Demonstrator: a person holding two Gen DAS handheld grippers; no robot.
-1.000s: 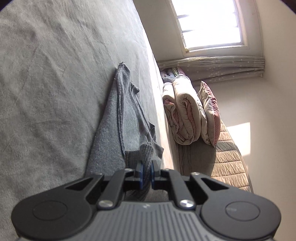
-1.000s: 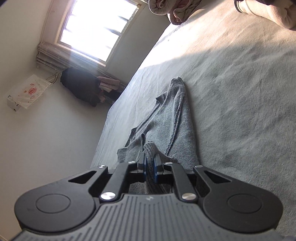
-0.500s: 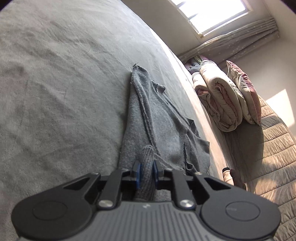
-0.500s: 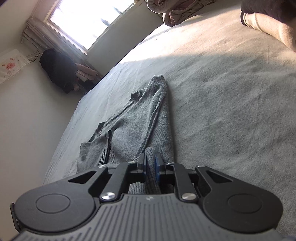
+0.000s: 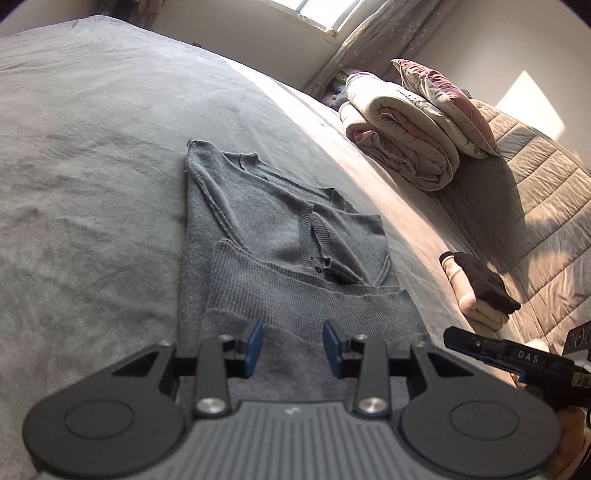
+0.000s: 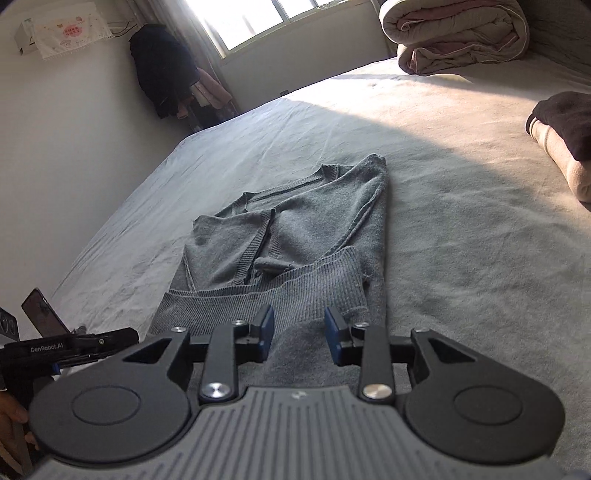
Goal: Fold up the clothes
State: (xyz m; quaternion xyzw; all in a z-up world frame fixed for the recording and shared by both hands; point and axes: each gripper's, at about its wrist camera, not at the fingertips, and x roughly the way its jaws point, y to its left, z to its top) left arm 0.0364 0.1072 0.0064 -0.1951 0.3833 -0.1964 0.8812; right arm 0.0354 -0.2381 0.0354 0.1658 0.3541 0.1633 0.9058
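A grey knit cardigan [image 5: 280, 236] [image 6: 295, 236] lies flat on the grey bed sheet [image 5: 92, 166], its ribbed hem [image 5: 306, 295] folded up over the body. My left gripper [image 5: 293, 345] is open just above the near fold, nothing between its blue pads. My right gripper [image 6: 299, 334] is open too, hovering over the same near edge. Each gripper shows at the side of the other's view: the right one [image 5: 517, 356] low right in the left wrist view, the left one [image 6: 70, 349] low left in the right wrist view.
A rolled quilt [image 5: 402, 140] [image 6: 454, 33] and pillow [image 5: 447, 107] sit at the head of the bed. A folded pile of dark and cream clothes [image 5: 480, 288] [image 6: 565, 144] lies to the right. Dark clothes [image 6: 162, 70] hang in the corner by the window [image 6: 269, 18].
Both grippers held the cardigan's hem, carried it over the body, laid it down and opened. The cardigan now lies folded and flat instead of stretched up from the bed.
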